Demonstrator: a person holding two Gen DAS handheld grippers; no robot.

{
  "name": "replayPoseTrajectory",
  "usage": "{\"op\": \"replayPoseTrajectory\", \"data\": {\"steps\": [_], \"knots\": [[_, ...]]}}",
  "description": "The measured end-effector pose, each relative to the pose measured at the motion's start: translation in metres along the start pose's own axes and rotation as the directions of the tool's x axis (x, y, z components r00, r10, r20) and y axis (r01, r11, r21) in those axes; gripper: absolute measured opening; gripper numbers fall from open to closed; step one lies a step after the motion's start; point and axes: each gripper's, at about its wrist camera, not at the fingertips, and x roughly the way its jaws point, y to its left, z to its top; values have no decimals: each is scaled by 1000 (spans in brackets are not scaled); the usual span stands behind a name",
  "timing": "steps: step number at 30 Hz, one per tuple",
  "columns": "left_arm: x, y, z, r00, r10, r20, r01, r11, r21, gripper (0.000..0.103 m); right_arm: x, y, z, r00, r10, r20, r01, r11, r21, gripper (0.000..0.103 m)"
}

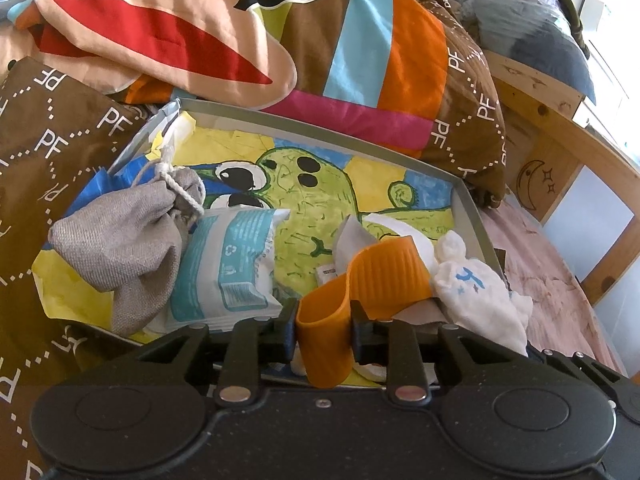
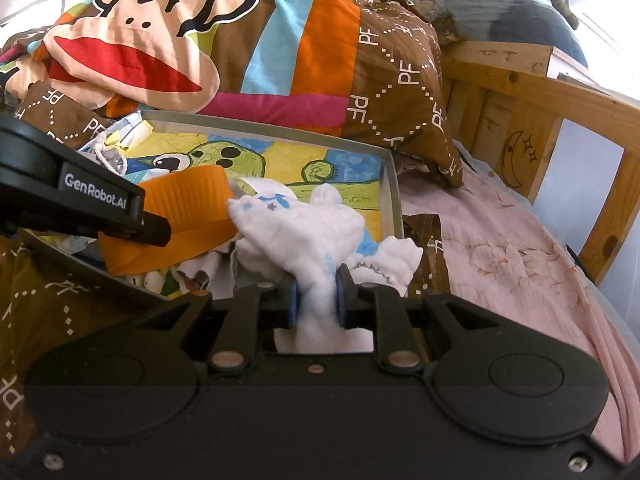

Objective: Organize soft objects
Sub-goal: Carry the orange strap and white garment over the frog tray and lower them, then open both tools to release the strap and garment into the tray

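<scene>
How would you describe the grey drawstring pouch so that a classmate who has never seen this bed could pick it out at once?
Start at the shallow grey tray lying on the bed below the monkey-face quilt, lined with a cartoon cactus drawing. At the tray's left end lies the grey drawstring pouch, beside a white and teal packet. It alone is coarse grey weave, tied at the neck with white cord.

Your left gripper (image 1: 323, 334) tilts downward, its jaws narrowed with the folded orange silicone band (image 1: 360, 280) pinched between the pads. Your right gripper (image 2: 316, 300) also angles down, jaws nearly together and clamped on a bunched neck of the white cloth (image 2: 308, 232), which billows out ahead of its fingertips. Seen from the right wrist, the left gripper reaches in from the left, just beside the right one.
</scene>
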Motion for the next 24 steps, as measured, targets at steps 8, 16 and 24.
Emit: {"op": "replayPoseTrajectory", "data": {"steps": [8, 16, 24], "knots": [[-3, -1, 1, 1000, -4, -5, 4, 1000, 1, 36, -5, -5, 2, 1000, -14, 12, 14, 1000, 20, 31], [-16, -2, 5, 1000, -5, 16, 5, 1000, 0, 43, -15, -13, 5, 999, -28, 35, 27, 999, 41, 45], [-32, -5, 8, 999, -4, 36, 4, 1000, 18, 50, -29, -25, 10, 998, -25, 51, 20, 995, 98, 62]]}}
